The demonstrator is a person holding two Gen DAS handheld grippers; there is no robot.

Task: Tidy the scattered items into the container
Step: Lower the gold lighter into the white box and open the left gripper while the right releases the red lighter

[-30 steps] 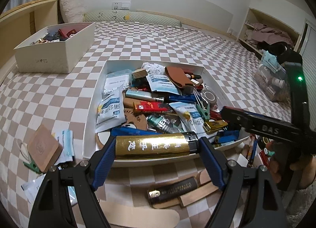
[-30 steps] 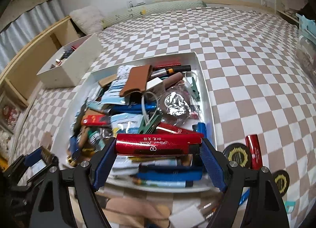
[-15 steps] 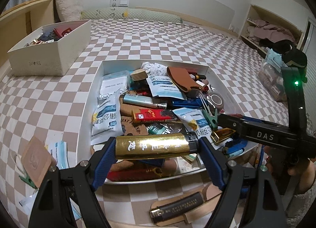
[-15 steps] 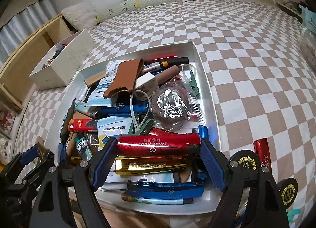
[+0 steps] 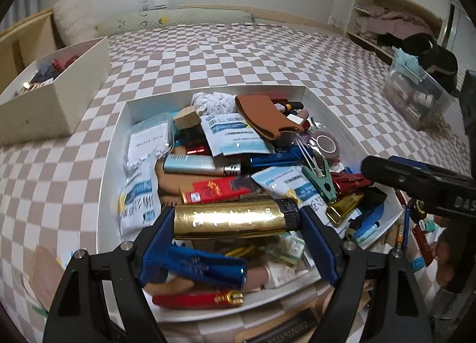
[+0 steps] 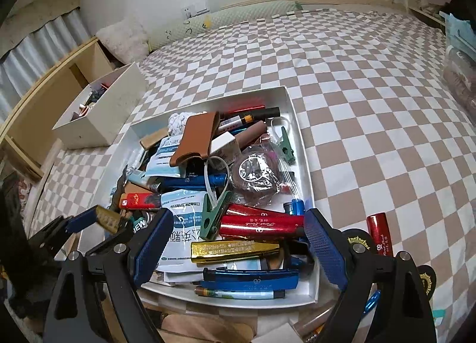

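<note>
L tool (image 5: 236,221) pinching gold lighter (image 5: 229,221) over white tray (image 5: 110,176); R tool (image 6: 238,234) opening, red lighter (image 6: 261,225) loose btwn pads.

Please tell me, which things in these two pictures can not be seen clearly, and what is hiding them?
- Left wrist view: the items under the gold lighter are hidden by it and by the left gripper.
- Right wrist view: the black discs are partly behind the right gripper.
- Both views: the contents of the beige box are too small to identify.
</note>
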